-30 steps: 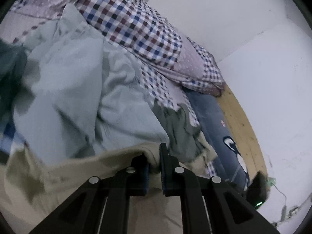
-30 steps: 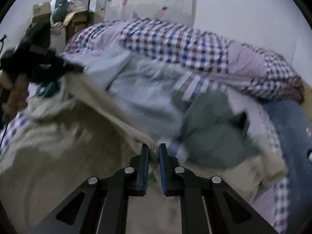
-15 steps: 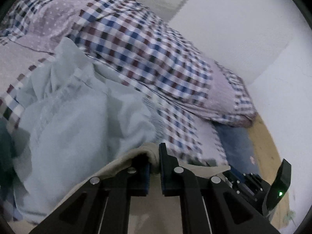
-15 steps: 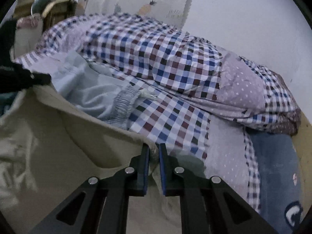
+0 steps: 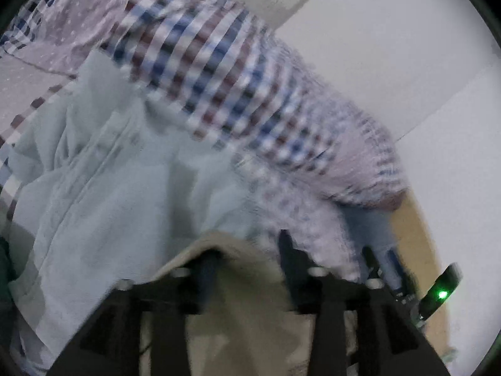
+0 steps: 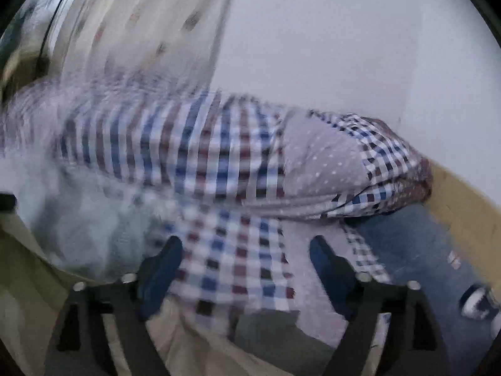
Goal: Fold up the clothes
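Observation:
A beige garment (image 5: 238, 297) lies under my left gripper (image 5: 247, 260), whose fingers stand apart with the cloth's edge humped between them and no grip on it. In the right wrist view the same beige garment (image 6: 194, 344) lies low in the frame, below my right gripper (image 6: 244, 260), which is wide open with only checked bedding showing between its fingers. A pale blue garment (image 5: 103, 206) is crumpled on the bed left of and beyond the left gripper. Both views are blurred by motion.
A checked and dotted quilt (image 6: 219, 156) is bunched along the white wall. A dark blue pillow (image 6: 416, 250) lies at the right by the wooden bed edge (image 6: 463, 200). The other gripper's body with a green light (image 5: 441, 294) shows at lower right.
Both grippers were shut on the beige garment's edge and have opened and let it go. The cloth has dropped lower, and both cameras have swung towards the wall.

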